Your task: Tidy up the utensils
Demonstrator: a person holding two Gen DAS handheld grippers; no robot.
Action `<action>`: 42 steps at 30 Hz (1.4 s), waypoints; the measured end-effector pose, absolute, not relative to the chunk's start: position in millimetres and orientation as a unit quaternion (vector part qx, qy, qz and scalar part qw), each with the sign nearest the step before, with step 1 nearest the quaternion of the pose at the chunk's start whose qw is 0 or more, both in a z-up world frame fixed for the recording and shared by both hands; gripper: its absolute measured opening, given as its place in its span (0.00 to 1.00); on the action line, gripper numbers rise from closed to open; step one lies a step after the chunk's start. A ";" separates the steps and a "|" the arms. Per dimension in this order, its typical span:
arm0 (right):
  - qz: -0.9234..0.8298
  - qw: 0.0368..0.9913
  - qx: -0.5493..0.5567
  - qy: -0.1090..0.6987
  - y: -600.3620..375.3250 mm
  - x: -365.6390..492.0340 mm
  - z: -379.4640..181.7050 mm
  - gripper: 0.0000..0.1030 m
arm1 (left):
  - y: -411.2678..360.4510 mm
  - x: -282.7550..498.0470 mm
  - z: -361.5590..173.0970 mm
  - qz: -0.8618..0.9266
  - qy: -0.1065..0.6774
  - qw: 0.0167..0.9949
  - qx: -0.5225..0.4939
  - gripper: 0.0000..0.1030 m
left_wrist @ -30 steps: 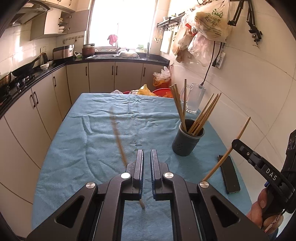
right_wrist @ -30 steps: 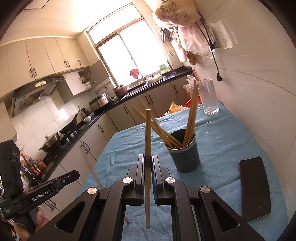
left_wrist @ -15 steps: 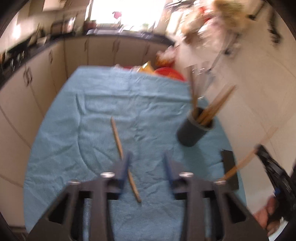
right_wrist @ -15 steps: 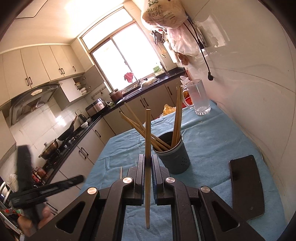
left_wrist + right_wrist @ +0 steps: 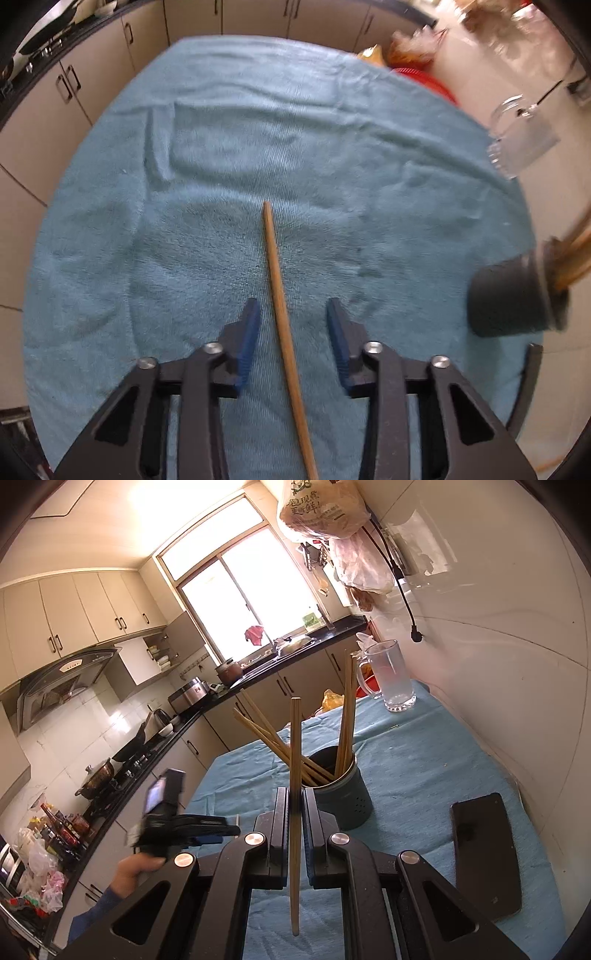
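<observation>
A single wooden chopstick (image 5: 282,310) lies on the blue cloth (image 5: 221,184), pointing away from me. My left gripper (image 5: 293,312) is open, tilted down over it, with one finger on each side of the stick. My right gripper (image 5: 294,801) is shut on another chopstick (image 5: 294,753) and holds it upright, just in front of the dark grey holder (image 5: 341,794) that has several chopsticks (image 5: 347,716) standing in it. The holder also shows at the right edge of the left wrist view (image 5: 513,299). The left gripper appears in the right wrist view (image 5: 192,829), low over the table's left side.
A black phone (image 5: 484,853) lies on the cloth right of the holder. A glass mug (image 5: 391,679) stands at the table's far right by the tiled wall. Kitchen cabinets and a stove counter (image 5: 122,760) run along the left.
My left gripper has opened and tipped down toward the table, closing in over the chopstick lying on the cloth. My right gripper keeps its chopstick and has drifted slightly nearer the holder.
</observation>
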State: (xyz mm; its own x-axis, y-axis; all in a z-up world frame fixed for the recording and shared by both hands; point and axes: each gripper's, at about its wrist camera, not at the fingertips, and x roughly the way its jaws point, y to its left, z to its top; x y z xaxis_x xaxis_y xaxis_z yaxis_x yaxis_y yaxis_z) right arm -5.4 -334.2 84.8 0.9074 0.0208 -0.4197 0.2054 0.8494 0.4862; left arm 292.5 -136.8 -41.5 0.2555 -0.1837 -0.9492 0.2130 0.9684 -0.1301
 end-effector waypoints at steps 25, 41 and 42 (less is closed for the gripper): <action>-0.064 0.940 0.273 0.197 -344.9 -10.9 91.6 0.07 | -111.2 199.0 74.0 -0.197 0.438 0.877 -0.011 0.06; -0.084 0.946 0.256 0.180 -352.1 -11.0 109.3 0.07 | -144.4 165.7 147.9 -0.264 0.371 0.890 -0.006 0.06; -0.086 0.947 0.255 0.176 -353.5 -10.6 112.5 0.07 | -147.4 163.8 153.8 -0.268 0.367 0.891 -0.006 0.06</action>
